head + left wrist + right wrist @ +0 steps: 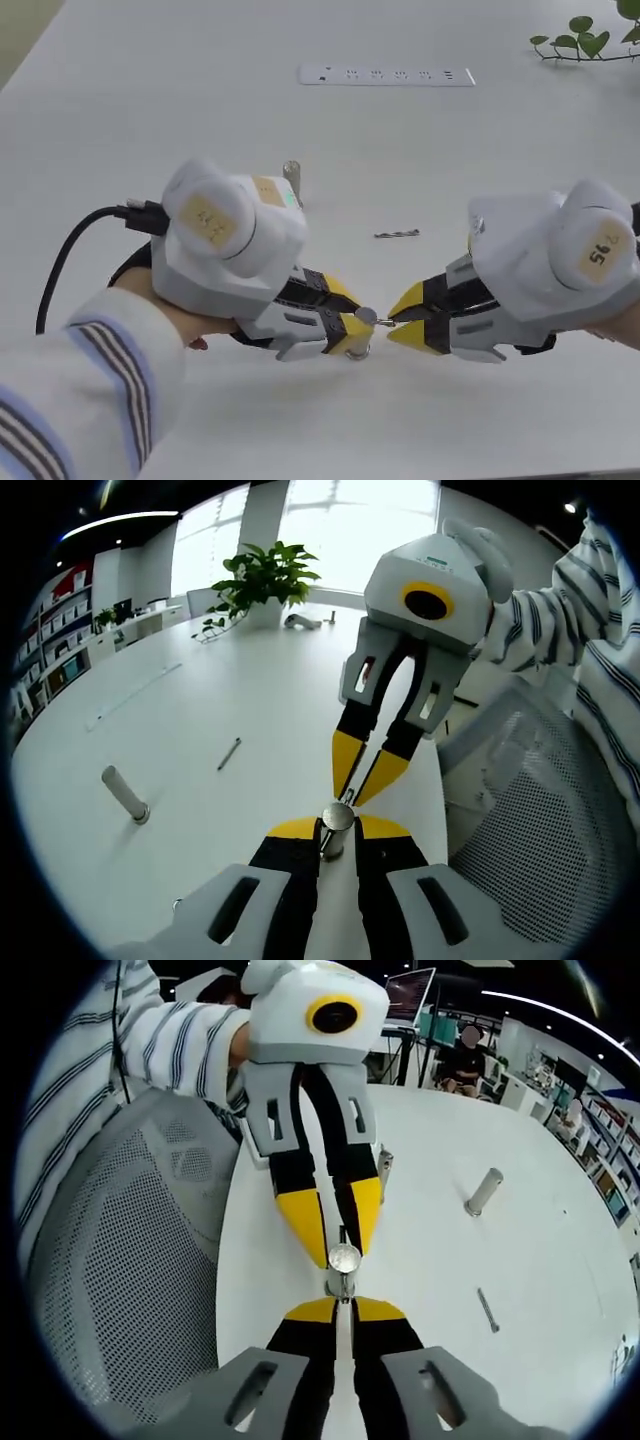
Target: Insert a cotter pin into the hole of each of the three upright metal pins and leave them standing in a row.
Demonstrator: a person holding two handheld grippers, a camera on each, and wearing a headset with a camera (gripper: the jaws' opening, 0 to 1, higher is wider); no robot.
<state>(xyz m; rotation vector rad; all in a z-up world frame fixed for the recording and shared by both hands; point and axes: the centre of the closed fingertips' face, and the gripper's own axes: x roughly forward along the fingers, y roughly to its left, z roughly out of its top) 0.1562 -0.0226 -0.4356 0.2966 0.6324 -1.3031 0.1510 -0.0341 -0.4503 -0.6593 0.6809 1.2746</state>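
looks like an open-plan office or lab: long white worktable (200, 90) with a power strip (386, 75), potted plant (260, 580) by bright windows (350, 530), stocked shelves (60, 640) along a wall, mesh office chair (120, 1260), monitor (410, 995), ceiling light strip (125, 522).

Front edge of surface (300, 420) taken up: left tongs (352, 318) clamped on near pin (366, 316), right tongs (402, 320) pinching a cotter pin (385, 322), tips nearly meeting. Behind them: second pin (292, 180) upright, loose cotter pin (397, 234) lying flat. Wide open lane from there to power strip (386, 75).
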